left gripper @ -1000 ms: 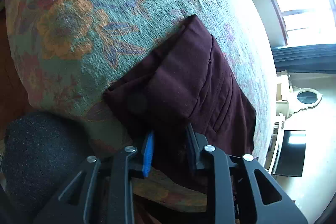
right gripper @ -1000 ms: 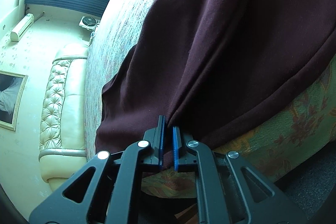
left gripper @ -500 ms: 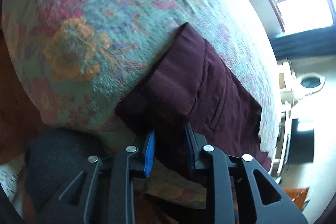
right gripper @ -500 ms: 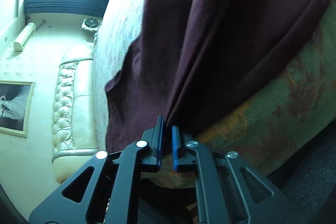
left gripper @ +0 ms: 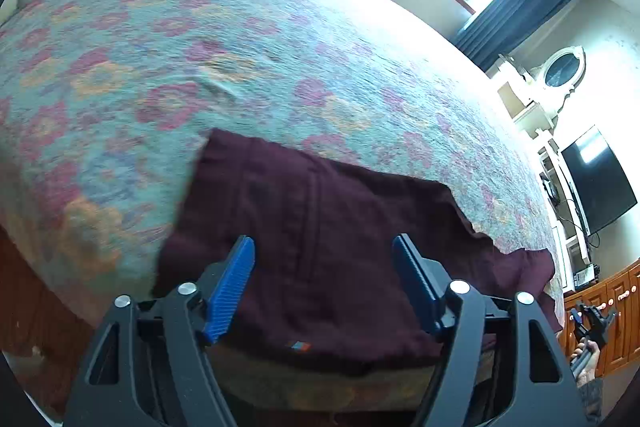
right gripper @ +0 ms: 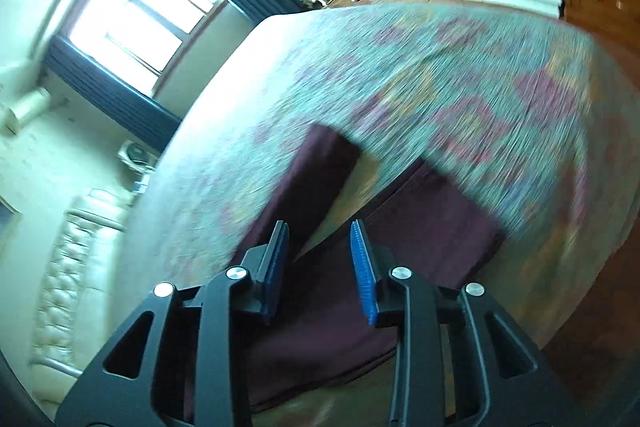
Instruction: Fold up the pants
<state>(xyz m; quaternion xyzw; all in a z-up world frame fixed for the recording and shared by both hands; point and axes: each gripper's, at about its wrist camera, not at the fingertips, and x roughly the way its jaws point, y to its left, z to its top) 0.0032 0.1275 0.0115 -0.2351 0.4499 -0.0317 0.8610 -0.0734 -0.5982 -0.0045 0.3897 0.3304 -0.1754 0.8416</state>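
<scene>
Dark maroon pants (left gripper: 320, 211) lie flat on the floral bedspread (left gripper: 240, 47) along the bed's near edge. My left gripper (left gripper: 324, 243) hovers over the waist end. Its jaws are opening wide, and the blue pads (left gripper: 232, 283) press on nothing. In the blurred right wrist view the pants (right gripper: 304, 179) show two legs spread in a V on the bedspread (right gripper: 400, 67). My right gripper (right gripper: 319, 227) hangs above them with its jaws opening and no cloth pinched. The right gripper (left gripper: 591, 317) also shows small at the far right, held in a hand.
The bed's wooden frame (left gripper: 16, 287) shows at the lower left. A window with dark blue curtains (left gripper: 520, 3), a white mirrored dresser (left gripper: 560, 75), a black TV (left gripper: 600, 183) and wooden cabinets (left gripper: 616, 307) line the far side. A cream tufted headboard (right gripper: 68, 267) stands at the left.
Both grippers let go of the pants and opened. The left one rose and rolled level. The right one swung fast sideways along the bed edge to the leg end.
</scene>
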